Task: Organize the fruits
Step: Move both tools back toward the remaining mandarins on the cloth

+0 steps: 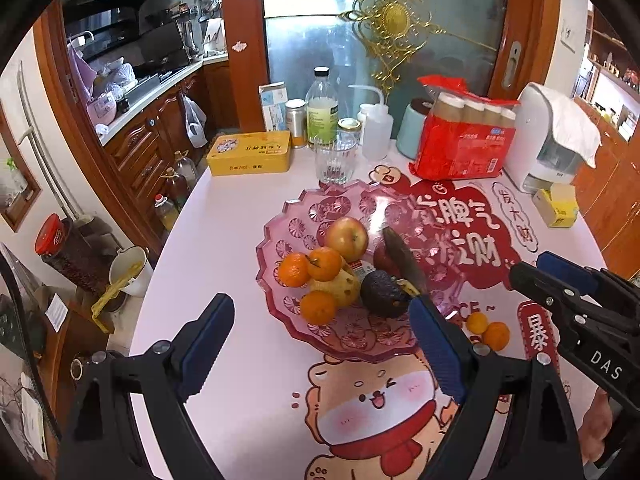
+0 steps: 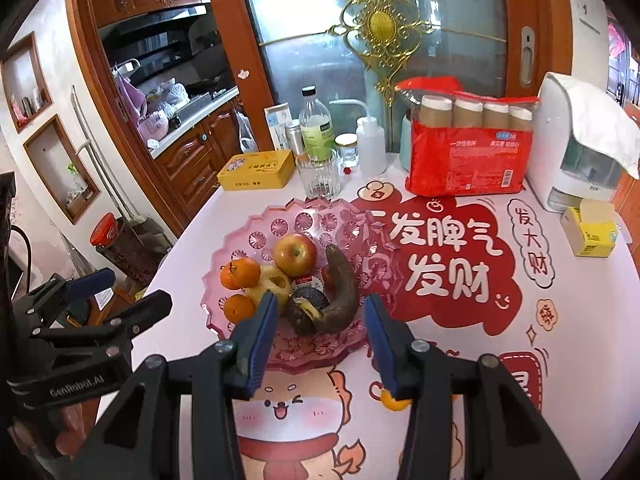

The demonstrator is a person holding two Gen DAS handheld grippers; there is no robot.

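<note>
Jaws apart and empty on left gripper (image 1: 320, 340) and right gripper (image 2: 322, 338), above the counter (image 1: 224, 240).
Pink fruit plate (image 1: 280, 236) holds apple (image 1: 346, 238), banana (image 2: 340, 284), avocado (image 1: 382, 294); two tangerines (image 1: 488, 330) lie just beside its rim.

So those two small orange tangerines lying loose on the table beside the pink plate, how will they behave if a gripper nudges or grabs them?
The two small orange tangerines look round and smooth, so a nudge would probably roll them across the flat printed tablecloth. They look light, and the open right gripper spans wider than one. Their skin is probably soft, so squeeze gently.
</note>
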